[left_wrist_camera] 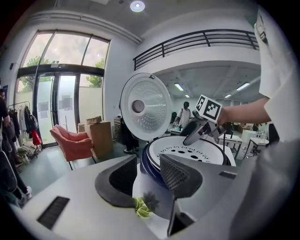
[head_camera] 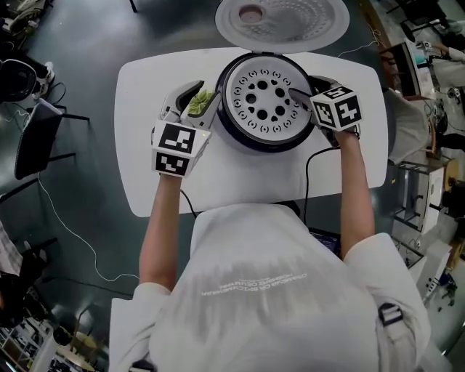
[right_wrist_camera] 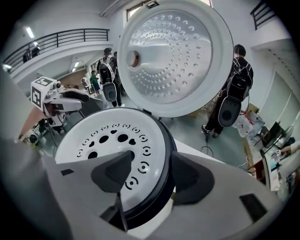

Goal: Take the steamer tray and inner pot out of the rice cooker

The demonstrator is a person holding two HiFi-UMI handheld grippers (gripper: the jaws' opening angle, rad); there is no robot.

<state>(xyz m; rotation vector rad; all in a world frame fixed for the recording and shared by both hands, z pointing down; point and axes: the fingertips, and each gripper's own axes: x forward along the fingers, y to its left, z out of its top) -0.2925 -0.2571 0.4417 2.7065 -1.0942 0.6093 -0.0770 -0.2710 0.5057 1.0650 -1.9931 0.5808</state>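
The rice cooker (head_camera: pixel 263 143) stands at the far middle of the white table with its lid (head_camera: pixel 283 18) swung up. A white steamer tray (head_camera: pixel 240 93) with round holes fills its mouth; the inner pot is hidden beneath it. My left gripper (head_camera: pixel 195 98) is open, its jaws either side of the cooker's left wall, where a green leaf mark (left_wrist_camera: pixel 140 208) shows. In the left gripper view that gripper (left_wrist_camera: pixel 150 180) has one jaw over the tray (left_wrist_camera: pixel 187 152). My right gripper (head_camera: pixel 305 102) is open astride the right rim. Its own view shows this gripper (right_wrist_camera: pixel 152 173) with one jaw above the tray (right_wrist_camera: pixel 108 129).
The table (head_camera: pixel 145 145) ends close behind the cooker. A black cable (head_camera: pixel 309 167) runs from the cooker to the near edge. The raised lid (right_wrist_camera: pixel 173 56) stands over the back of the tray. A dark chair (head_camera: pixel 36 138) is on the floor at left; people stand far off.
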